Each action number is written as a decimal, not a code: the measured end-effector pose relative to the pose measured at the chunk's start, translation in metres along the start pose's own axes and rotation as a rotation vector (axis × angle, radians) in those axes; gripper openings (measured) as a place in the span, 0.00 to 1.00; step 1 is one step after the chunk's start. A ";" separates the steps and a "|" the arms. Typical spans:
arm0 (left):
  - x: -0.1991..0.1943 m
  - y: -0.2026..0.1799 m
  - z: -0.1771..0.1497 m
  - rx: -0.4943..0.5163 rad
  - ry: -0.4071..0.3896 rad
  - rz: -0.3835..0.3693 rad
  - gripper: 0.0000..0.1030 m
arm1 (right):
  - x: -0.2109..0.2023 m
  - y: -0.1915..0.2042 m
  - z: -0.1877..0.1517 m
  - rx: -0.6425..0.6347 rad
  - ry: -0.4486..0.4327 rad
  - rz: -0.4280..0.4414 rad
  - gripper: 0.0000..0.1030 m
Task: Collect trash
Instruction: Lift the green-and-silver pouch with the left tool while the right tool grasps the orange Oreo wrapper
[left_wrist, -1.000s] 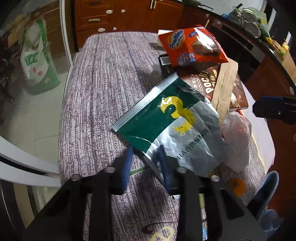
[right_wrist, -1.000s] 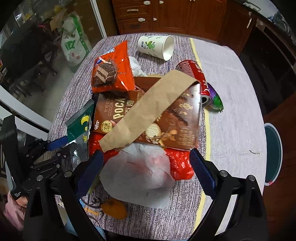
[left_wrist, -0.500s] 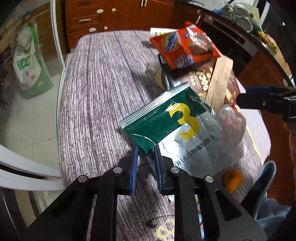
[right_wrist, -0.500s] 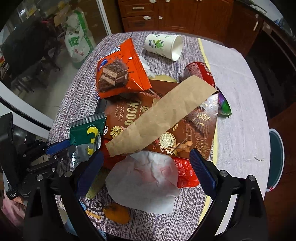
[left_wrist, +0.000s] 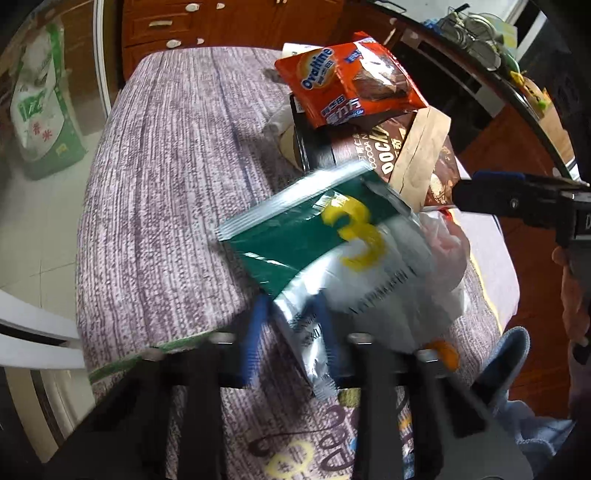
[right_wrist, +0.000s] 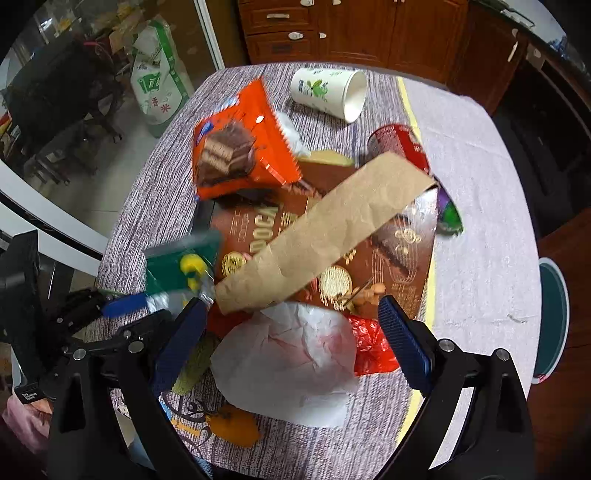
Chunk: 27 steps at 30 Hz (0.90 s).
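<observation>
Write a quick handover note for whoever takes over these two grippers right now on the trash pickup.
Left gripper: jaws have just been closing, now shut on the green-and-silver packet, its corner between the pads.
Right gripper: open, holding nothing, above the white crumpled paper.
On the table: orange wafer wrapper, brown biscuit box, brown paper bag, paper cup, red can, red plastic.
Done: one packet gripped. Left: everything else.

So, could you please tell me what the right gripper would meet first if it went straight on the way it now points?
Most likely the crumpled white paper lying between the open fingers of the right gripper; the red wrapper sits beside it. Depth is hard to judge.
</observation>
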<state>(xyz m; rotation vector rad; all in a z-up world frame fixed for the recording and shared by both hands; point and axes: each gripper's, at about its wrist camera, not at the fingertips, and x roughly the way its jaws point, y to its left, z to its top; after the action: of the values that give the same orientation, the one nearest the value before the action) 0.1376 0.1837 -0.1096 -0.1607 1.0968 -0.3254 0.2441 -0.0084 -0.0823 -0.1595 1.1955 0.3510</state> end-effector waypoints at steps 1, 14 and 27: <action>-0.001 -0.001 0.000 0.001 -0.009 0.005 0.10 | -0.002 -0.001 0.004 -0.004 -0.008 -0.004 0.87; -0.028 0.009 0.014 -0.014 -0.085 0.044 0.06 | 0.017 0.026 0.072 -0.107 -0.114 0.037 0.87; -0.070 -0.012 0.031 0.014 -0.179 0.110 0.05 | -0.020 0.017 0.057 -0.093 -0.183 0.111 0.23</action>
<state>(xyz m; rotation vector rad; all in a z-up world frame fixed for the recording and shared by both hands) 0.1342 0.1946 -0.0328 -0.1143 0.9225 -0.2158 0.2824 0.0214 -0.0422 -0.1388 1.0096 0.5081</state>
